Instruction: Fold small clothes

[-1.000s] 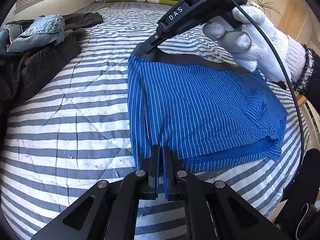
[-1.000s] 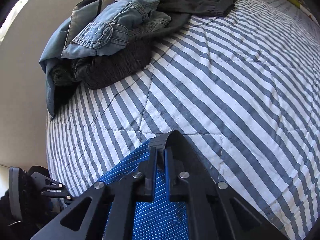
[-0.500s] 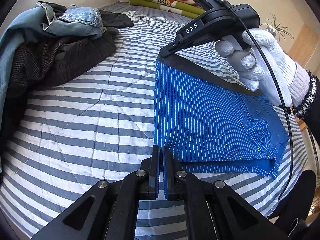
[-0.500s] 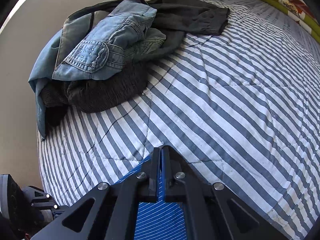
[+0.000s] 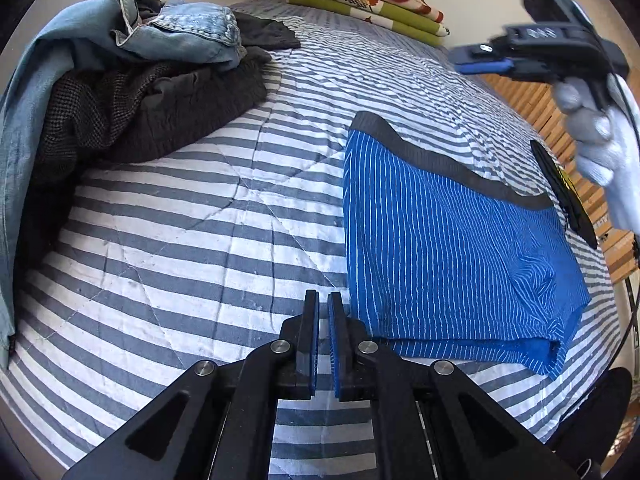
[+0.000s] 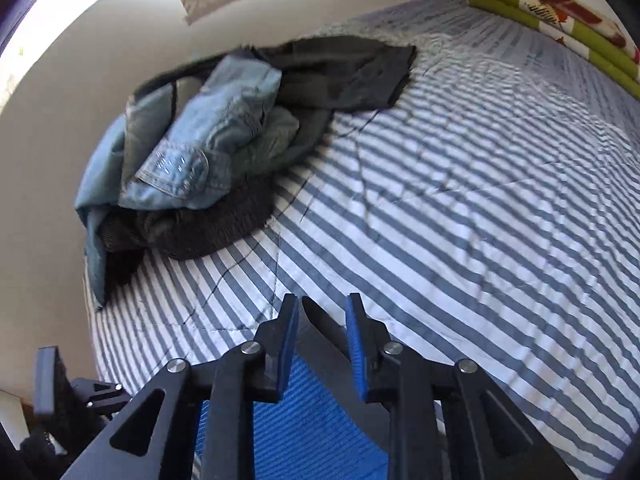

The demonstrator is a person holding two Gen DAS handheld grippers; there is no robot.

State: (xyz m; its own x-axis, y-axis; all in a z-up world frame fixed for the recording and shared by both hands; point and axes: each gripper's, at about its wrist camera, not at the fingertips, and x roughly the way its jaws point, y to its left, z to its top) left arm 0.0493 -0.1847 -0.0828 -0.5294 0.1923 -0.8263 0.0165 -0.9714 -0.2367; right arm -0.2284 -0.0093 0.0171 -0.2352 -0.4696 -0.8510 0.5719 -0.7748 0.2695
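1. Underwear: a pair of blue boxer briefs (image 5: pixel 448 248) with thin white stripes and a dark waistband lies flat on the striped bed quilt (image 5: pixel 200 220), folded over on itself, toward the right side of the left wrist view.
2. The left claw (image 5: pixel 323 344) sits just beside the lower left corner of the briefs. Its blue pads stand a narrow slit apart, its jaws are opening, and nothing is between them; the fabric is released.
3. The right claw (image 6: pixel 322 344) hangs above the waistband end of the briefs (image 6: pixel 304 420). Its jaws are opening, the pads stand clear of the cloth, and the dark waistband shows below the gap, not pinched.
4. In the left wrist view the right claw (image 5: pixel 476 58) appears blurred at upper right, raised off the bed, held by a hand in a white knit glove (image 5: pixel 600 140).
5. A heap of clothes (image 5: pixel 132 80), with a light denim piece on top of dark garments, lies at the far left of the bed, well apart from the briefs.
6. Folded green bedding with a red and white pattern (image 5: pixel 372 4) rests at the far end of the bed by the wall.
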